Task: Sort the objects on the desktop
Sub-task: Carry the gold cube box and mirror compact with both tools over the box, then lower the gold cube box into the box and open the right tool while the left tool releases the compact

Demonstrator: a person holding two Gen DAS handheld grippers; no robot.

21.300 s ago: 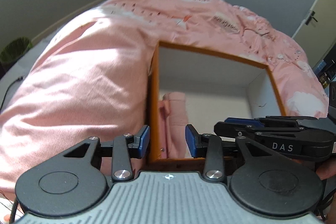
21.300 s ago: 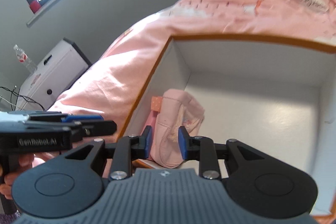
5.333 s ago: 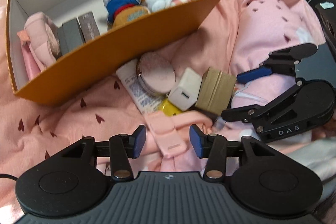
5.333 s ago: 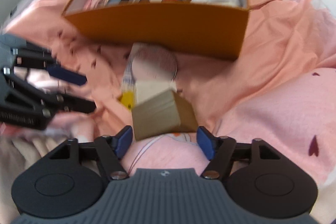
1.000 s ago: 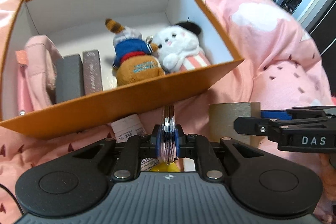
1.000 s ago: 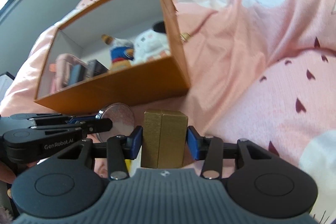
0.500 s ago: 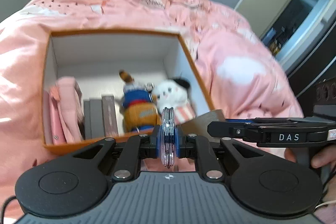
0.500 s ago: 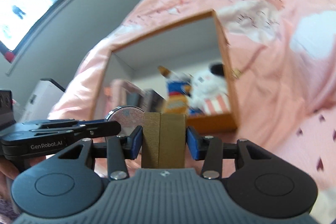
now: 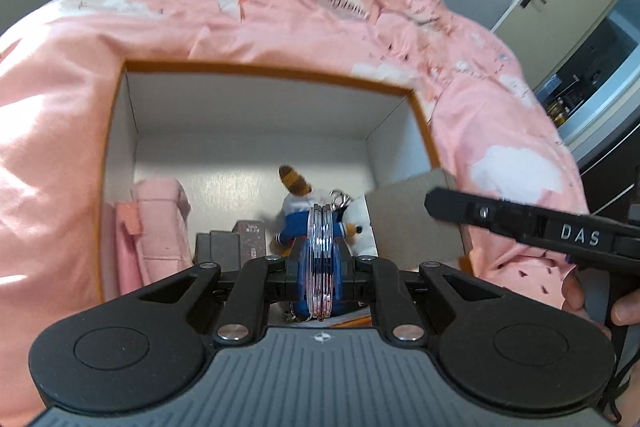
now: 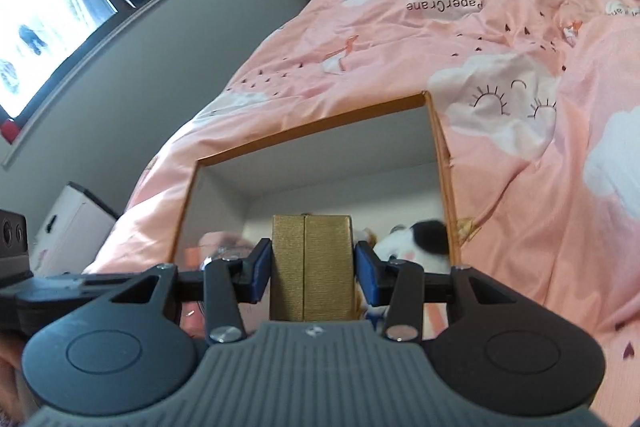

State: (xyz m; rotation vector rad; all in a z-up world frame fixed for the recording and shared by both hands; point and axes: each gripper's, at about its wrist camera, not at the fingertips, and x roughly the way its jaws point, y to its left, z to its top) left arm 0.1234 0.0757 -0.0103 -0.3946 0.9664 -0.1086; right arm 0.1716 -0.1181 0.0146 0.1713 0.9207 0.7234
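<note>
Both held items, mirror [image 9: 319,259] and gold box [image 10: 311,267], now hover over the orange box [image 9: 260,69].

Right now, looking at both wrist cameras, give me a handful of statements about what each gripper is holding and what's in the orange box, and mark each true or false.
1. The left gripper is shut on a round compact mirror held edge-on. True.
2. The right gripper is open with nothing between its fingers. False: it is shut on a gold box.
3. The orange box sits on a pink duvet. True.
4. The orange box holds nothing. False: it holds a plush in a blue top, a white plush, a pink pouch and small dark boxes.
5. The gold box already lies on the orange box's floor. False: it is in the right gripper's grip.
</note>
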